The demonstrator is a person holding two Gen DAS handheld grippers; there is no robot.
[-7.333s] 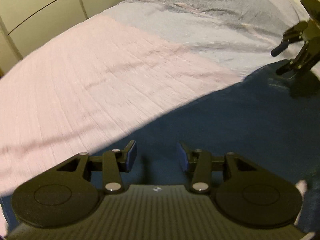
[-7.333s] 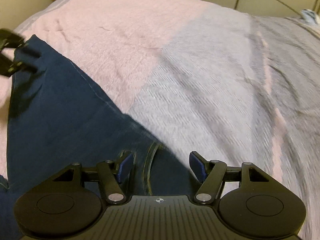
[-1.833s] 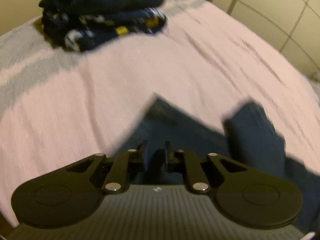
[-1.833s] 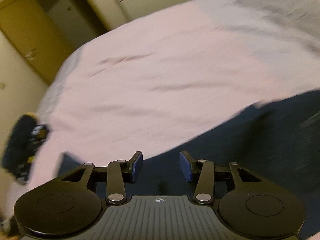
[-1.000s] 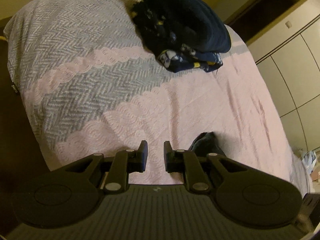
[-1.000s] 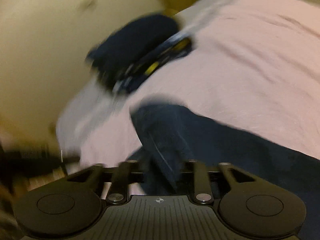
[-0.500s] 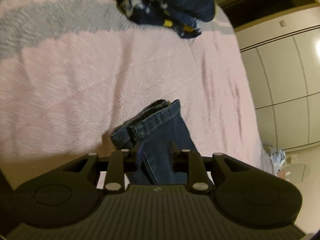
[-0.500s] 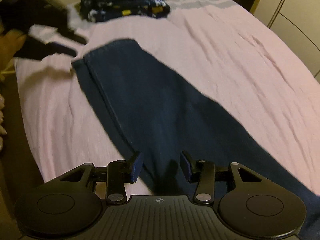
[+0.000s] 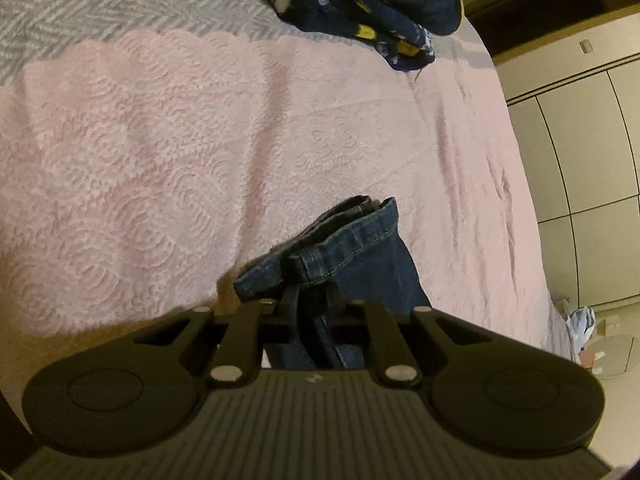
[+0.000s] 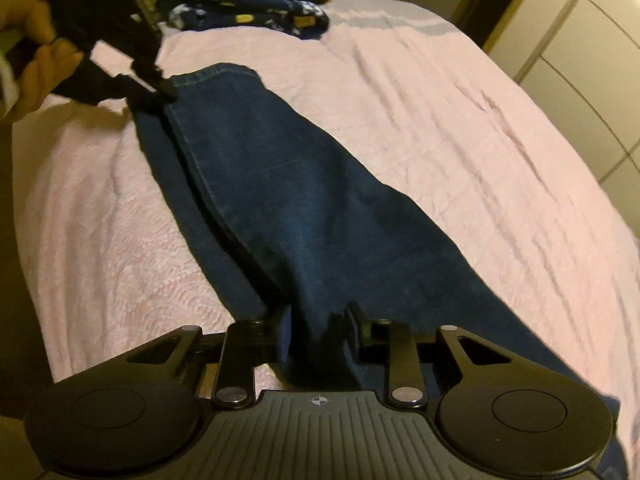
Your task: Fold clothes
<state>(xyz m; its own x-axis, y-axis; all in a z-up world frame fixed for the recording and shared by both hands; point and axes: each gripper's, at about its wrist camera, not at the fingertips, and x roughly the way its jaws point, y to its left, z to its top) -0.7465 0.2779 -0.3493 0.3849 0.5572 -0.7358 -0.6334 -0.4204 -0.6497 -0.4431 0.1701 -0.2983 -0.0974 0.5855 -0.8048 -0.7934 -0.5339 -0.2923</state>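
Two grippers being closed on jeans point(image 10: 304, 216) lying lengthwise along pink bedspread point(image 10: 460, 140). Left gripper point(image 9: 310, 312) being clamped on hem end near bed's foot edge, jaws just closing. Right gripper point(image 10: 316, 330) being squeezed around bunched denim further along, jaws just closing. Folded dark clothes pile point(image 10: 248, 4) being kept at far corner; wide bare bedspread being left beside jeans.

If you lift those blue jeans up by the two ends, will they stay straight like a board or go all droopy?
Probably droopy: the jeans lie limp on the pink bedspread, and they bunch where the left gripper and right gripper have just closed on them. The middle would likely sag. Denim looks thick, so probably rather heavy.
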